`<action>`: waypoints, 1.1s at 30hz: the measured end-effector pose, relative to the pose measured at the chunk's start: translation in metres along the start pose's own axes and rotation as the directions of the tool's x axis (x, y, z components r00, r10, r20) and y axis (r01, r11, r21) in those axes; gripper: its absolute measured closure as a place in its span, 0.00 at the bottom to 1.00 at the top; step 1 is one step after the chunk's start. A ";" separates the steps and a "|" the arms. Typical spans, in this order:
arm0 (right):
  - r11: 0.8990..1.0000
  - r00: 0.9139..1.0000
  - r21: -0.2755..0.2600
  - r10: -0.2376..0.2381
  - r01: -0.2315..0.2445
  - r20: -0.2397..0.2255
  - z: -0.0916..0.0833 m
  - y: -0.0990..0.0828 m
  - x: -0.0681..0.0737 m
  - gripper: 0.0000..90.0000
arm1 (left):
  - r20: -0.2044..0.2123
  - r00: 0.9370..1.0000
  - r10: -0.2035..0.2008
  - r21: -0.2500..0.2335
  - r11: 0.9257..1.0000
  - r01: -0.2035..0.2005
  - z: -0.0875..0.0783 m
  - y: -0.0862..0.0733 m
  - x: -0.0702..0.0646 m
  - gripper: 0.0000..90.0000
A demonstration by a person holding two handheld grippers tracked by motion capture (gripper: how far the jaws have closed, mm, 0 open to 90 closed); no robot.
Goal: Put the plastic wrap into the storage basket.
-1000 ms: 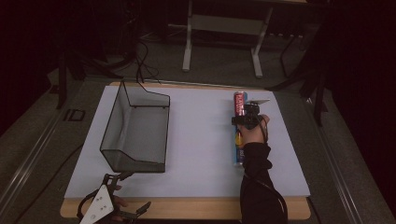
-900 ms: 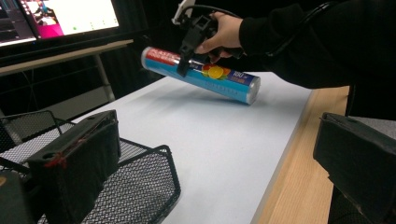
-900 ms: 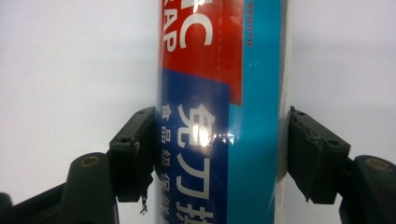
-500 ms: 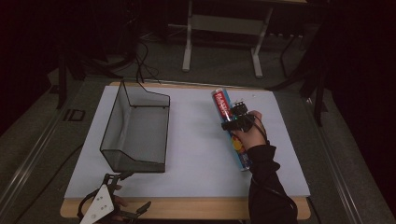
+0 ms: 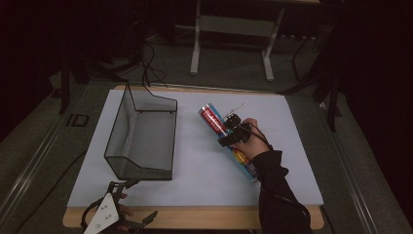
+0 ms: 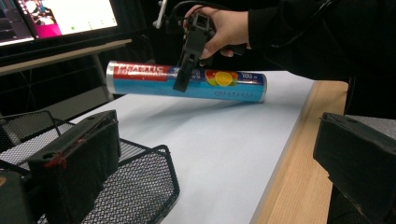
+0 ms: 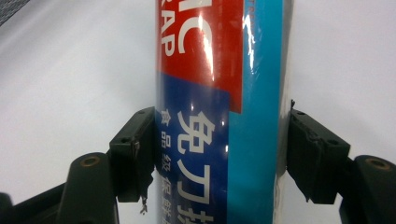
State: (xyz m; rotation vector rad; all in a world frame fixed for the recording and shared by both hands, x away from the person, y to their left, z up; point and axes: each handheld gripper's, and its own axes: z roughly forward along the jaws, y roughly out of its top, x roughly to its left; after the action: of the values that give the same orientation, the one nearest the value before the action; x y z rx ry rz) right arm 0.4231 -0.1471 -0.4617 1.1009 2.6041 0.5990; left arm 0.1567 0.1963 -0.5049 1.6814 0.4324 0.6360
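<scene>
At the frame's bottom left, the left gripper [image 5: 127, 220] rests, jaws spread and empty. Mid-frame, the right gripper [image 5: 233, 131] clamps the plastic wrap roll [image 5: 212, 119], now carried leftward off the mat toward the wire basket [image 5: 141, 134], likely its destination

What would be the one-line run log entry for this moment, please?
right gripper: shut on plastic wrap roll, lifted off the table | left gripper: near table edge | wire basket: empty

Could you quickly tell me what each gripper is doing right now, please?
Left gripper: jaws open, holding nothing, beside the wire basket.
Right gripper: closed on the plastic wrap roll, lifted off the table.
</scene>
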 end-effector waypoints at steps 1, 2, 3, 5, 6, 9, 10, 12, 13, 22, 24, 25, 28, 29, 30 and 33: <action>1.000 1.000 0.008 -0.010 0.010 -0.001 0.002 0.000 0.001 0.35 | 0.000 1.000 0.000 0.001 1.000 0.000 0.000 0.000 0.000 0.01; 1.000 1.000 0.016 -0.013 0.014 -0.006 0.004 0.001 0.002 0.35 | 0.000 1.000 -0.001 0.000 1.000 0.001 0.000 0.000 0.000 0.01; 1.000 1.000 0.021 -0.014 0.015 -0.012 0.006 0.001 0.003 0.35 | 0.002 1.000 -0.002 0.000 1.000 0.002 0.000 0.000 0.000 0.01; 0.999 1.000 0.038 -0.024 0.025 -0.020 0.011 0.001 0.005 0.35 | 0.001 1.000 -0.001 0.000 1.000 0.001 0.000 0.000 0.000 0.01; 0.999 0.999 0.042 -0.026 0.027 -0.023 0.014 0.001 0.006 0.35 | 0.002 1.000 -0.001 0.001 1.000 0.001 0.000 0.000 0.000 0.02; 0.997 0.999 0.070 -0.037 0.038 -0.018 0.022 0.002 0.009 0.35 | 0.003 1.000 0.000 0.001 1.000 0.000 0.000 0.000 0.000 0.01; 0.996 0.999 0.080 -0.037 0.038 -0.016 0.025 0.003 0.010 0.35 | 0.004 1.000 0.000 0.002 1.000 0.000 0.000 0.000 0.000 0.02; 0.995 0.999 0.086 -0.043 0.044 -0.022 0.029 0.002 0.010 0.35 | 0.006 1.000 0.000 0.003 1.000 0.000 0.000 0.000 0.000 0.01; 0.995 0.999 0.092 -0.044 0.046 -0.025 0.031 0.002 0.010 0.35 | 0.007 1.000 -0.001 0.003 1.000 0.001 0.000 0.000 0.000 0.02; 0.992 0.998 0.114 -0.050 0.053 -0.033 0.039 0.002 0.013 0.35 | 0.006 1.000 0.002 0.003 1.000 -0.002 0.000 0.000 0.000 0.02; 0.992 0.998 0.115 -0.049 0.053 -0.035 0.039 0.002 0.012 0.35 | 0.007 1.000 0.001 0.005 1.000 -0.001 0.000 0.000 0.000 0.01; 0.992 0.998 0.115 -0.047 0.051 -0.038 0.039 0.002 0.012 0.35 | 0.007 1.000 0.002 0.004 1.000 -0.002 0.000 0.000 0.000 0.02; 0.992 0.998 0.119 -0.047 0.051 -0.040 0.039 0.003 0.011 0.35 | 0.008 1.000 0.003 0.005 1.000 -0.003 0.001 0.000 0.000 0.02; 0.991 0.998 0.120 -0.047 0.052 -0.040 0.039 0.003 0.011 0.35 | 0.008 1.000 0.003 0.005 1.000 -0.003 0.001 0.000 0.000 0.01; 0.991 0.998 0.122 -0.048 0.052 -0.039 0.039 0.003 0.012 0.35 | 0.008 1.000 0.003 0.004 1.000 -0.003 0.001 0.000 0.000 0.01; 0.991 0.998 0.122 -0.047 0.052 -0.042 0.039 0.003 0.011 0.35 | 0.010 1.000 0.004 0.005 1.000 -0.004 0.001 0.000 -0.001 0.02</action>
State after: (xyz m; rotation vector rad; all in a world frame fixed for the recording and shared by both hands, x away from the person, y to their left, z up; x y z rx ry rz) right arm 0.4324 -0.1267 -0.4955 1.0667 2.7256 0.4592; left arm 0.1566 0.1954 -0.5052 1.6901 0.4240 0.6295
